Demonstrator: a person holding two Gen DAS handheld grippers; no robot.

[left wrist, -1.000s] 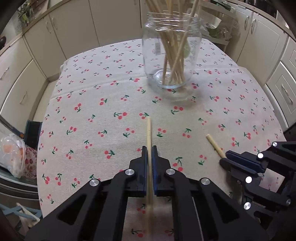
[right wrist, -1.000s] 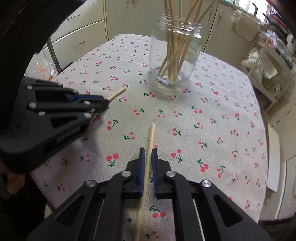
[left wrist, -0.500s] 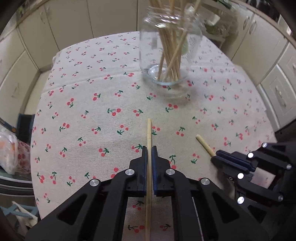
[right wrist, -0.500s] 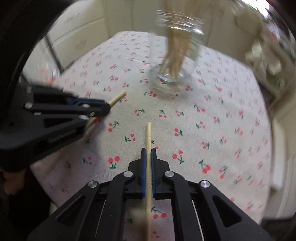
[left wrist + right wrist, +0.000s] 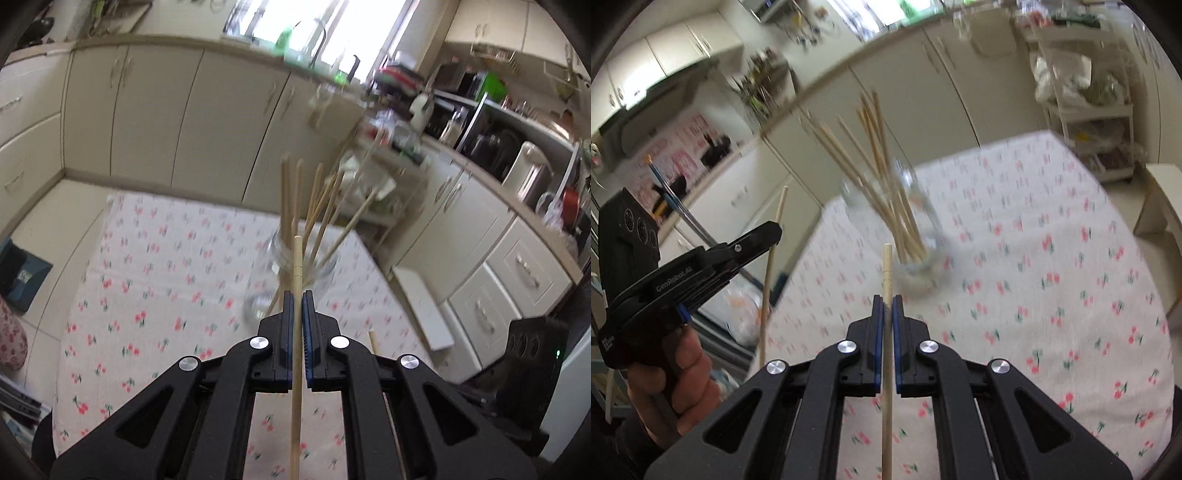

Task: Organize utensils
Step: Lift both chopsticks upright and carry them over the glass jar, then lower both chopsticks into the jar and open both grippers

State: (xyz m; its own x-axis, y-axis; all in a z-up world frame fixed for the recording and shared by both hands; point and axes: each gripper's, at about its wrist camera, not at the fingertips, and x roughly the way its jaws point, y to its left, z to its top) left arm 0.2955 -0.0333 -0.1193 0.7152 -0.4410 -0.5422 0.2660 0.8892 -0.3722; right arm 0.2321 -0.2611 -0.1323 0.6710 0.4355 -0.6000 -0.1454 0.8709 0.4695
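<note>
- Both chopsticks, flat on the table (image 5: 155, 236) a second ago, now ride in the air, aimed at the jar (image 5: 295, 273).
- Left gripper (image 5: 297, 295): fingers clamped on left chopstick (image 5: 296, 354). Right gripper (image 5: 886, 301): fingers clamped on right chopstick (image 5: 886, 362).
- Sticks look light, stiff, smooth; likely to pivot, so a mid-length pinch seems best.
- Jar: clear glass, fragile, holds a splayed bundle of chopsticks (image 5: 882, 177).

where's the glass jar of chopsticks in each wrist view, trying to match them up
Left wrist view: the glass jar sits just above centre, right behind the tip of the chopstick held in the left gripper.
Right wrist view: the jar is centre, slightly right of the right gripper, leaning in the picture.
Shared landmark: the cherry-print tablecloth under the jar.
</note>
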